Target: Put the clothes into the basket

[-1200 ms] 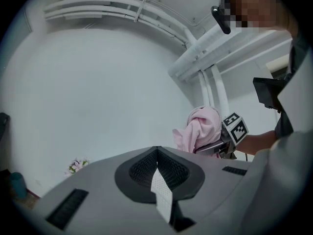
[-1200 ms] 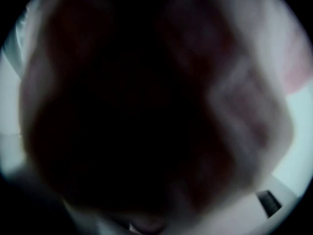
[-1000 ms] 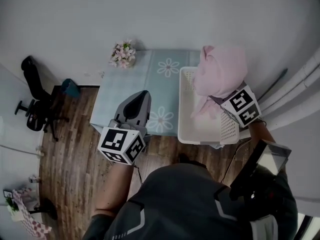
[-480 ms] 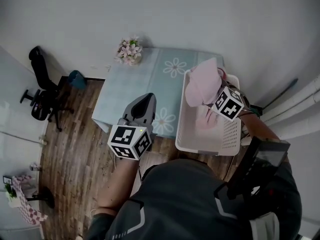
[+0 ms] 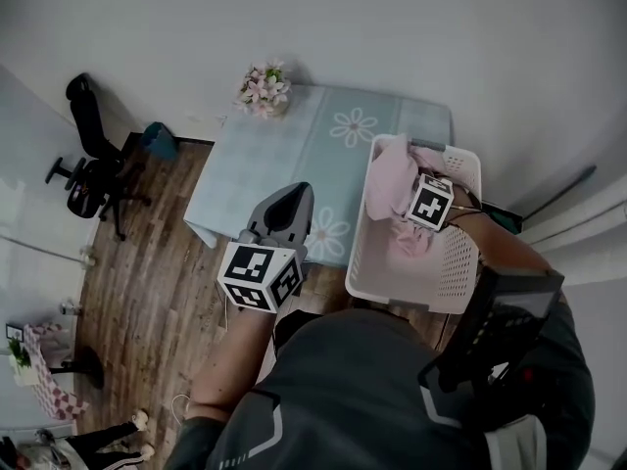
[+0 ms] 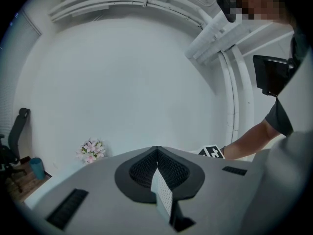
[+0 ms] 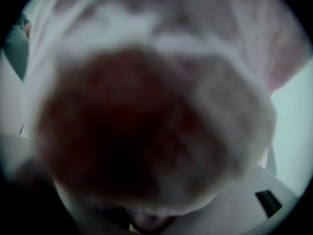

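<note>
we've got right gripper (image 5: 416,210) low in basket (image 5: 460,262) to land cloth (image 5: 390,179); lens smothered, grip unreadable | left gripper (image 6: 156,150) closed, empty, parked clear

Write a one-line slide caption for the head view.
Head view: right gripper buried in the pink garment inside the basket; left gripper, shut and empty, hovers over the table's near edge.

Pink flower bouquet (image 5: 265,88) on pale floral tablecloth (image 5: 294,155), black office chair (image 5: 93,155), wooden floor (image 5: 147,292)
</note>
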A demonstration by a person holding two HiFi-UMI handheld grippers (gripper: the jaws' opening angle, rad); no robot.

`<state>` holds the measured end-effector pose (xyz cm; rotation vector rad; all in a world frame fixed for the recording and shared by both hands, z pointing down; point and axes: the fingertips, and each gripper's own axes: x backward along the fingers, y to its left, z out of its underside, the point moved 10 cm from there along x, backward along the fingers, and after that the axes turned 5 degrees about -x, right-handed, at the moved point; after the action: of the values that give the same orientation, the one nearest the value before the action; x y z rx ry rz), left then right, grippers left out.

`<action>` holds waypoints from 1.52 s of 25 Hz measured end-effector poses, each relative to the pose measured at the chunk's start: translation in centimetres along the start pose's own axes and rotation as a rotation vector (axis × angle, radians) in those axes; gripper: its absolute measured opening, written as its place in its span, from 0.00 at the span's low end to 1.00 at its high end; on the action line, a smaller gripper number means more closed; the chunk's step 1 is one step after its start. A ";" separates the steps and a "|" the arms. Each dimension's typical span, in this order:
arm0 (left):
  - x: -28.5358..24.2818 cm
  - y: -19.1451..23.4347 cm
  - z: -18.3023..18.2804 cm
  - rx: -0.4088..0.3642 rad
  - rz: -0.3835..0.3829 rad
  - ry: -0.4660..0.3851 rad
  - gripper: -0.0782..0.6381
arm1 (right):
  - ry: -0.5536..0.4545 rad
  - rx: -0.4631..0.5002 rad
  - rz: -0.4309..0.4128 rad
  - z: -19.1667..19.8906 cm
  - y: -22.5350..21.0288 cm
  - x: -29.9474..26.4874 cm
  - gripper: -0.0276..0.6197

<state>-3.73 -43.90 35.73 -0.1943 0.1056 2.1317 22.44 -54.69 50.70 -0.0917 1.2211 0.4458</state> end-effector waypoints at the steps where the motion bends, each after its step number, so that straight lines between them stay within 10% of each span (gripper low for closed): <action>1: 0.0 0.0 0.1 0.004 -0.003 0.002 0.12 | 0.024 -0.002 -0.015 0.1 -0.1 -0.6 0.56; 19: 0.9 0.3 0.8 0.003 -0.038 0.031 0.12 | 0.390 0.056 -0.119 2.0 0.2 -10.0 0.56; 38: 4.3 1.4 1.3 0.028 -0.024 0.023 0.12 | 0.371 -0.028 -0.125 1.9 0.6 -7.9 0.68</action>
<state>-7.32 -40.94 36.24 -0.2027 0.1461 2.1035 21.80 -55.81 58.71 -0.2835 1.5633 0.3447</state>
